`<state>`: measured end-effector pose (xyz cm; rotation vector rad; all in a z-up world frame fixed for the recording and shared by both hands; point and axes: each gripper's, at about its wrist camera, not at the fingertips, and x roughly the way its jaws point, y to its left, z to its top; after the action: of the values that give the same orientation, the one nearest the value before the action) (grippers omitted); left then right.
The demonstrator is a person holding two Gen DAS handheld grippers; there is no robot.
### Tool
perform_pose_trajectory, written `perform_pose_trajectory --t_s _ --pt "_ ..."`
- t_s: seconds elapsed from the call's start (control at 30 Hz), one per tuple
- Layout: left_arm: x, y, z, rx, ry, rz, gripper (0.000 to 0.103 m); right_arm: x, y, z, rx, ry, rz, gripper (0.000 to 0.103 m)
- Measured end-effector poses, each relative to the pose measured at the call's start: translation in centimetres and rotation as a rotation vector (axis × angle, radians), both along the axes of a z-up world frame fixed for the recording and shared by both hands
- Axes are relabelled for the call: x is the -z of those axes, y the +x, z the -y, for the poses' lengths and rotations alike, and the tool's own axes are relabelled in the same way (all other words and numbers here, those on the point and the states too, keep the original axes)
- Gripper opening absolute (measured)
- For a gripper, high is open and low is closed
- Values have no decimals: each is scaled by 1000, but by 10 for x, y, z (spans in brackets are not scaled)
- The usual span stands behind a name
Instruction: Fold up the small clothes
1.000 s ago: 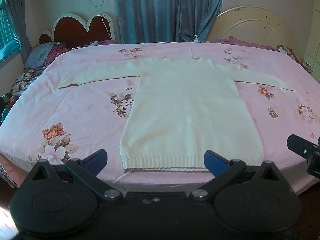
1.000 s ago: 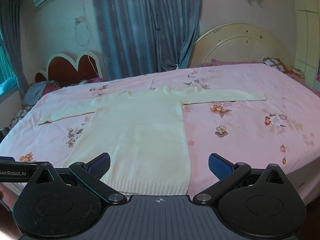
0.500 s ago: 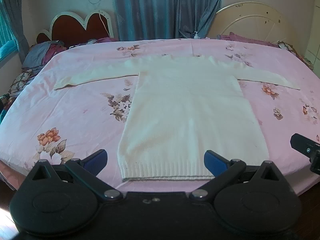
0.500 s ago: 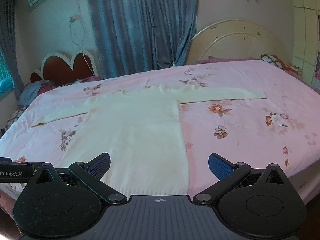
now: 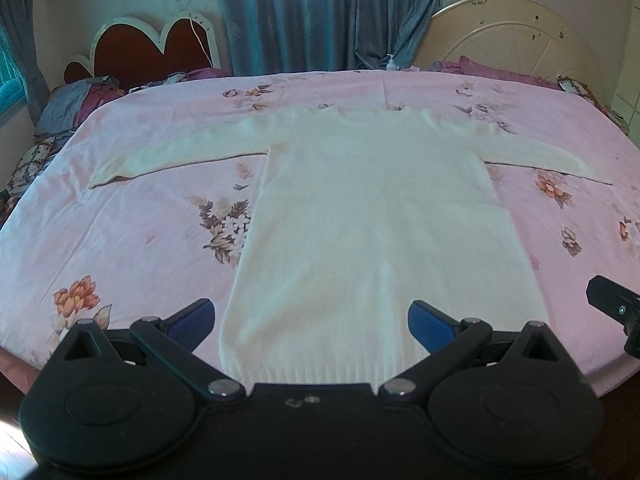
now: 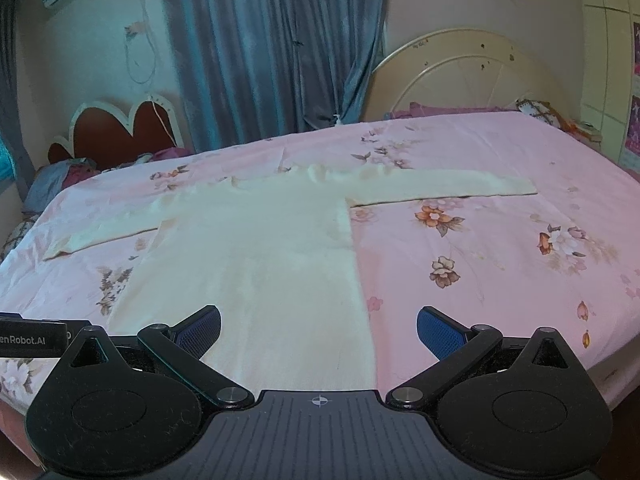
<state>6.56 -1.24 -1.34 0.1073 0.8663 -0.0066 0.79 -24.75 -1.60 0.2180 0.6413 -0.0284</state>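
A cream knit sweater [image 5: 372, 216] lies flat on the pink floral bedspread [image 5: 132, 240], hem toward me, both sleeves spread out sideways. It also shows in the right wrist view [image 6: 256, 264]. My left gripper [image 5: 311, 322] is open and empty, hovering above the hem's middle. My right gripper [image 6: 319, 330] is open and empty, above the hem's right part. The right gripper's body shows at the left view's right edge [image 5: 616, 312]; the left gripper's body shows at the right view's left edge [image 6: 32, 338].
A red heart-shaped headboard [image 5: 148, 48] and pillows [image 5: 76, 100] stand at the far left. A cream round headboard [image 5: 508, 36] is at the far right. Blue curtains [image 5: 332, 12] hang behind the bed. A small white bottle [image 6: 339, 120] stands at the bed's far edge.
Both grippers have moved forward over the bed and a little higher; the sweater's hem now sits between and under the fingers. Both stay open. The sweater has not moved.
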Motion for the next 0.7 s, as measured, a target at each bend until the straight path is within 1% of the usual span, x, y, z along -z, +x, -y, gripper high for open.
perform_pose_trajectory --t_s 0.27,0.43,0.7 --pt "11 45 3 5 -8 -21 103 10 42 12 22 12 -12 103" --pt "18 82 4 10 -10 -39 103 18 77 20 44 7 -26 103" --pt "26 145 6 30 -26 -52 102 21 130 36 88 16 -35 103"
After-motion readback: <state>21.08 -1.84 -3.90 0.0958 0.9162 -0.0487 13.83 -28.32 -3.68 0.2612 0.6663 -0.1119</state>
